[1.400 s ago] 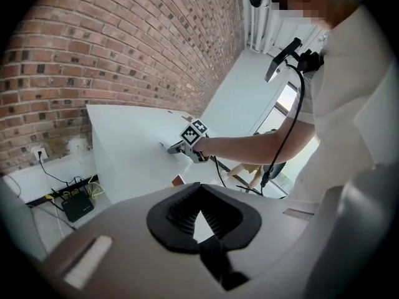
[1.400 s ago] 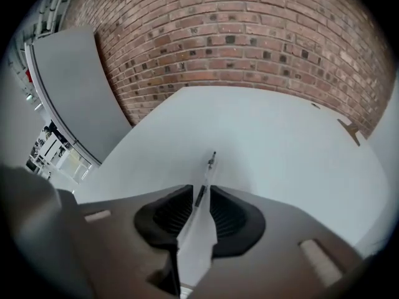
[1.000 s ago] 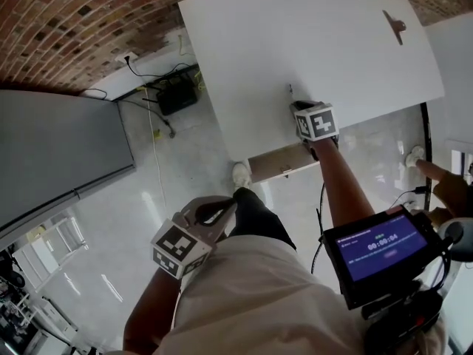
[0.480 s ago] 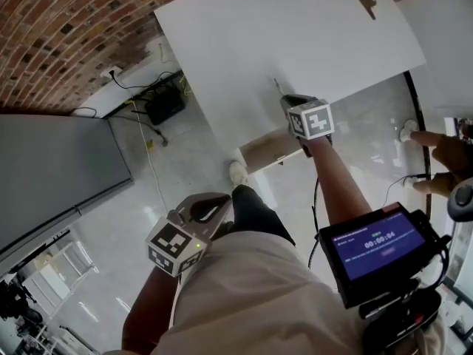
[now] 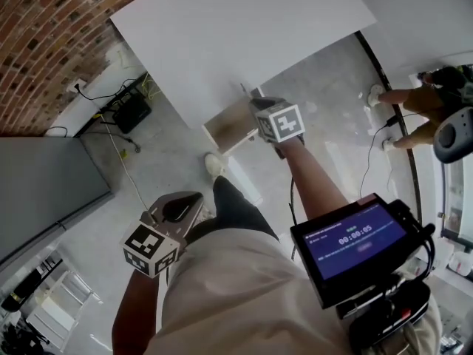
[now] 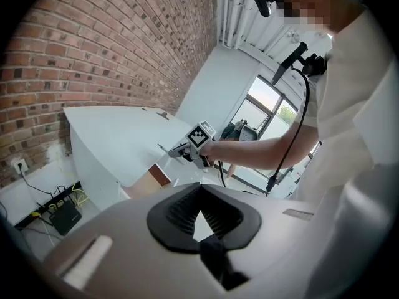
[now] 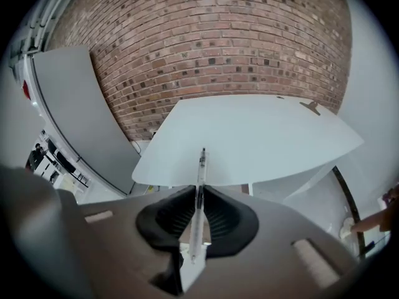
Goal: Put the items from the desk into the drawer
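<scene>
My right gripper (image 5: 260,106) is shut on a clear pen (image 7: 200,174) with a dark tip, which sticks out forward between the pads. It hovers at the near edge of the white desk (image 5: 236,28), just right of the open wooden drawer (image 5: 228,124) under that edge. The left gripper view shows the same pen (image 6: 164,147) above the drawer (image 6: 151,180). A small brown item (image 7: 310,108) lies far back on the desk. My left gripper (image 5: 179,210) hangs low by my thigh, shut with nothing in it.
A brick wall (image 7: 206,42) stands behind the desk. A large grey panel (image 5: 37,191) is at the left. On the floor under the wall lies a black box with cables (image 5: 124,103). Another person's legs (image 5: 414,102) are at the right. A screen (image 5: 355,239) hangs at my chest.
The right gripper, still holding the pen, has come back from over the desk top to the desk's near edge beside the drawer. The head view has swung; the left gripper hardly moved.
</scene>
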`<control>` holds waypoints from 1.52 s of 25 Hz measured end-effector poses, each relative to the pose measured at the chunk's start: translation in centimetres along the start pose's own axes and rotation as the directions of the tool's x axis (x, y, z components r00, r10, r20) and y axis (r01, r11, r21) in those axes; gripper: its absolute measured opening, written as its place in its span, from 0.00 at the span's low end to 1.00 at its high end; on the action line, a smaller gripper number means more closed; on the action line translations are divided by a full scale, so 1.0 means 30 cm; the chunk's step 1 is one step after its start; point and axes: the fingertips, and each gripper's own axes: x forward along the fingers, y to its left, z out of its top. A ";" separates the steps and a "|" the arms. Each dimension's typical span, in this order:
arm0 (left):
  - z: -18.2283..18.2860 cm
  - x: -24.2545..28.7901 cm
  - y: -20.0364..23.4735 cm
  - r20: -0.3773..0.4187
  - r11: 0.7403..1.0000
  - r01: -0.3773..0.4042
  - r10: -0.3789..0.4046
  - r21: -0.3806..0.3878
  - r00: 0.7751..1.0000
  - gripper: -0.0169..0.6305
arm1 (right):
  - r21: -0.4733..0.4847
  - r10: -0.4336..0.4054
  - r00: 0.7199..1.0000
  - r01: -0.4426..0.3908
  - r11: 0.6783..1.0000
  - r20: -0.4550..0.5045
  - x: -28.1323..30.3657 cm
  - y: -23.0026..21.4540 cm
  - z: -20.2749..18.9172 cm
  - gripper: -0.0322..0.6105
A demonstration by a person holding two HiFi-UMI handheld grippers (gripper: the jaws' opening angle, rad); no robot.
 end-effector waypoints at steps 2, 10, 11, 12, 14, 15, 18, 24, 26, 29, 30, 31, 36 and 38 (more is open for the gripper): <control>-0.043 -0.021 -0.029 -0.005 1.000 0.004 -0.004 0.007 1.000 0.04 | 0.008 -0.002 1.000 0.002 1.000 -0.003 -0.022 0.035 -0.062 0.12; -0.185 -0.074 -0.125 -0.030 1.000 0.023 -0.023 0.003 0.999 0.04 | 0.045 -0.009 0.999 0.011 0.999 -0.048 -0.048 0.124 -0.296 0.12; -0.195 -0.077 -0.133 -0.034 1.000 0.025 -0.024 0.004 0.999 0.04 | 0.047 -0.005 0.999 0.007 0.999 -0.050 -0.040 0.129 -0.315 0.12; -0.204 -0.079 -0.142 -0.039 1.000 0.026 -0.026 0.004 0.999 0.04 | 0.051 -0.001 0.999 0.004 0.999 -0.053 -0.030 0.132 -0.336 0.12; -0.219 -0.081 -0.156 -0.048 1.000 0.027 -0.026 0.003 0.999 0.04 | 0.064 -0.003 0.997 0.007 0.998 -0.074 -0.010 0.126 -0.379 0.12; -0.225 -0.080 -0.160 -0.052 1.000 0.026 -0.025 0.002 0.998 0.04 | 0.067 -0.004 0.996 0.010 0.998 -0.087 0.001 0.119 -0.395 0.12; -0.238 -0.075 -0.161 -0.063 1.000 0.017 -0.017 -0.005 0.998 0.04 | 0.056 0.000 0.995 0.006 0.998 -0.102 0.047 0.100 -0.416 0.12; -0.244 -0.038 -0.123 -0.093 1.000 0.004 -0.006 -0.025 0.996 0.04 | 0.051 0.022 0.990 -0.015 0.999 -0.136 0.192 0.055 -0.428 0.12; -0.237 -0.018 -0.109 -0.105 1.000 0.004 -0.006 -0.026 0.994 0.04 | 0.055 0.047 0.990 -0.040 0.998 -0.135 0.250 0.045 -0.425 0.12; -0.219 0.017 -0.085 -0.115 1.000 0.007 -0.010 -0.028 0.993 0.04 | 0.071 0.055 0.987 -0.045 0.996 -0.153 0.327 0.011 -0.420 0.12; -0.212 0.029 -0.076 -0.116 1.000 0.008 -0.012 -0.030 0.993 0.04 | 0.070 0.056 0.986 -0.046 0.996 -0.155 0.352 -0.002 -0.416 0.12; -0.207 0.041 -0.068 -0.116 0.999 0.010 -0.013 -0.033 0.993 0.04 | 0.062 0.060 0.987 -0.051 0.997 -0.152 0.380 -0.013 -0.412 0.12; -0.190 0.080 -0.047 -0.108 0.998 0.013 -0.021 -0.068 0.994 0.04 | 0.045 0.073 0.985 -0.067 0.997 -0.159 0.489 -0.045 -0.397 0.12; -0.197 0.092 -0.038 -0.119 0.997 0.011 -0.020 -0.074 0.993 0.04 | 0.054 0.093 0.985 -0.086 0.995 -0.147 0.533 -0.041 -0.378 0.12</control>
